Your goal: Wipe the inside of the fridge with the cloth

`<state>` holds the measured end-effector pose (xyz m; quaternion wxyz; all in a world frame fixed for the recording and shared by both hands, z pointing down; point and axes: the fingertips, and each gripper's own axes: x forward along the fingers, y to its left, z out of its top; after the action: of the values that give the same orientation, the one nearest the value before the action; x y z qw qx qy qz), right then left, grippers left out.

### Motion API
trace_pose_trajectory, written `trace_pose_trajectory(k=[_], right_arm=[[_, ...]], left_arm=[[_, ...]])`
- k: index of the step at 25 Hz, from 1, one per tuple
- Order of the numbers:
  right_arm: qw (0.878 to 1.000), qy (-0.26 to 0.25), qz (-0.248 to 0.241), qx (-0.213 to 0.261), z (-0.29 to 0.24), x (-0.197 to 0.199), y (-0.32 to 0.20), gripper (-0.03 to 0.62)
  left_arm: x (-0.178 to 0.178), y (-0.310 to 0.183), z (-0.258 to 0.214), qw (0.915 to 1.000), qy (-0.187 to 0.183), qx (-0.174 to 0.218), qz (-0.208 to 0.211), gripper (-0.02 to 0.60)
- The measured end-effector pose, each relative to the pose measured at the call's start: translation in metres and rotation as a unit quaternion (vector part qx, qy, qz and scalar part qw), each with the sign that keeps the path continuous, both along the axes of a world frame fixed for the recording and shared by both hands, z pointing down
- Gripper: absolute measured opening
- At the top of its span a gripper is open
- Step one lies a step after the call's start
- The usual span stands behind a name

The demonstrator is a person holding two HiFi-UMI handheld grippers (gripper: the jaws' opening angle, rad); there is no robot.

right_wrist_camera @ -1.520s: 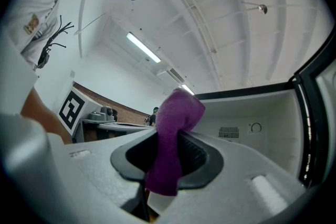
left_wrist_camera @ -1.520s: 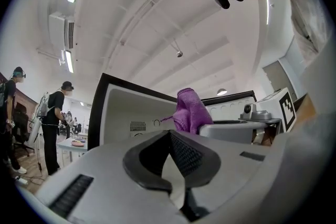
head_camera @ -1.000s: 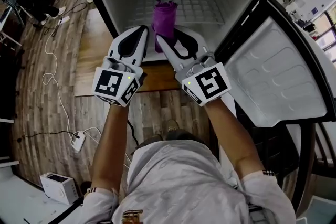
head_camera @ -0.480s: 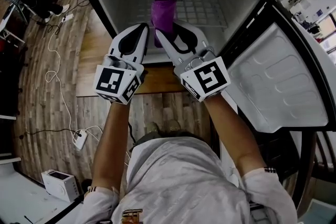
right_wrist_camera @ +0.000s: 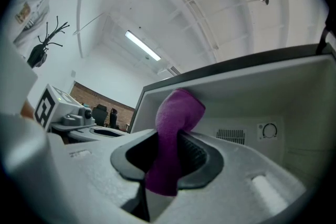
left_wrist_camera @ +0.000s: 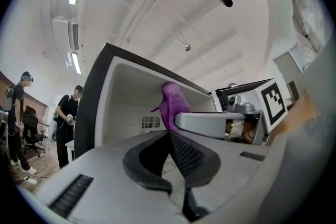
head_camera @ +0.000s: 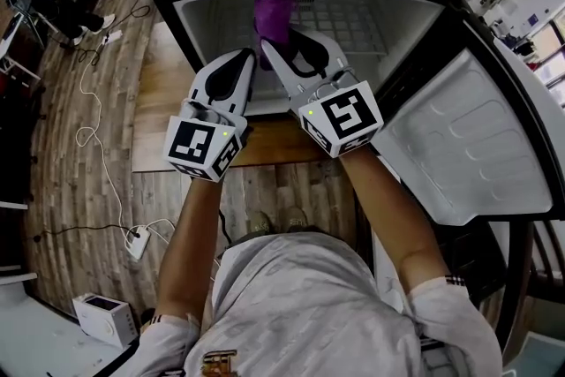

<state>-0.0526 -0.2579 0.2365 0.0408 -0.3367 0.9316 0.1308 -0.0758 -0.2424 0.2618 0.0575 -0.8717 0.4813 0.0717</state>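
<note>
A lab-like workspace: cables (head_camera: pixel 84 135), a power strip (head_camera: pixel 137 241) and standing people (left_wrist_camera: pixel 67 119) on plank floor (head_camera: pixel 53 181) at nine o'clock.

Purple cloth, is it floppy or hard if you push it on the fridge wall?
Probably floppy: the purple cloth curls over above the right gripper pinching it. Likely light, since that small pinch holds it up. Pressed on the fridge wall, it should squash flat.
</note>
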Motion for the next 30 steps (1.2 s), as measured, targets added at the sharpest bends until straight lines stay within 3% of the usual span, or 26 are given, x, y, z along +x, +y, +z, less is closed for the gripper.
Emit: trace_pose_trajectory(k=[14,30], right_arm=[[0.996,0.058,0.051,-0.052,0.020,-0.041,-0.081,0.107],[0.984,0.140,0.070,-0.083,0.030,-0.085,-0.142,0.109]], left_arm=[[-0.018,-0.004,0.006,1.0000,0.002,-0.002,-0.003,0.000],[-0.030,-0.006,0.005,0.9999,-0.009,0.003,0.003,0.000]])
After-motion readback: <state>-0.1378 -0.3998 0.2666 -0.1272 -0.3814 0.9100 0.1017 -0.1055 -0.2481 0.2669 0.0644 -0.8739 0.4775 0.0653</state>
